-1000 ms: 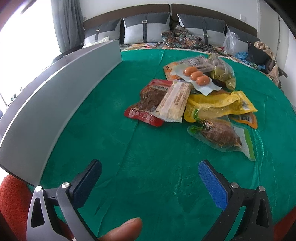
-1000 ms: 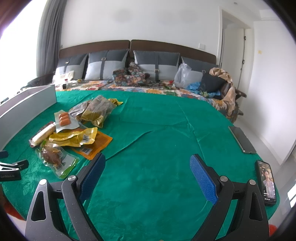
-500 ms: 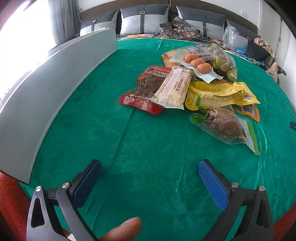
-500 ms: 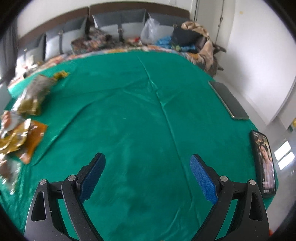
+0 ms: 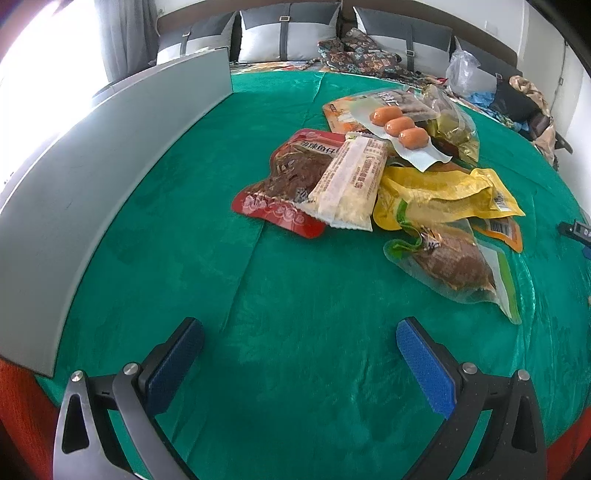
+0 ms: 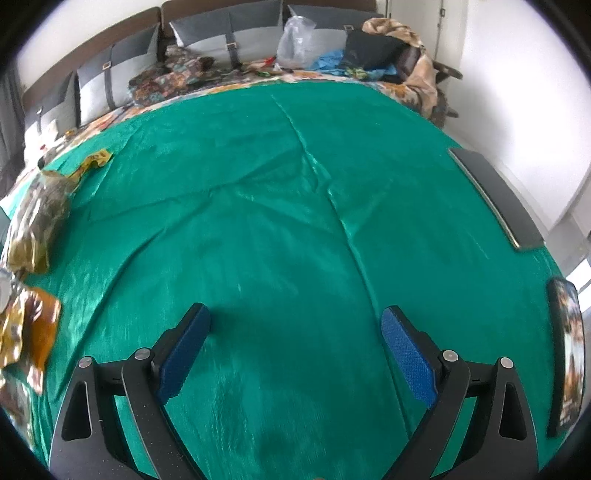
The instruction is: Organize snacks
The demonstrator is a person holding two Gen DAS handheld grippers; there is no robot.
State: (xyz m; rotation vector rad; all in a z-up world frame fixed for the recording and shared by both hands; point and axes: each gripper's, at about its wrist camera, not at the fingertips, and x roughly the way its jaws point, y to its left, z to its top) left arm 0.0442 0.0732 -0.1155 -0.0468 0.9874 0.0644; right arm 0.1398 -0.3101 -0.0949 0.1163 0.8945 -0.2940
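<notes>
A pile of snack packs lies on the green tablecloth (image 5: 295,280) in the left wrist view: a red pack (image 5: 284,181), a cream bar pack (image 5: 351,181) on it, a yellow pouch (image 5: 443,195), a clear pouch with brown meat (image 5: 454,266), and a pack of three orange sausages (image 5: 400,129). My left gripper (image 5: 299,343) is open and empty, short of the pile. My right gripper (image 6: 295,332) is open and empty over bare cloth; some snack packs (image 6: 33,221) sit at its far left.
A long grey box wall (image 5: 110,155) runs along the table's left side. A dark flat device (image 6: 495,195) and a lit phone (image 6: 565,354) lie at the right edge. A bed with pillows (image 5: 288,33) and bags stands behind the table.
The left gripper has moved slightly toward the pile and tipped down. The right gripper has swung right and tilted down, so the snacks slid to its left edge.
</notes>
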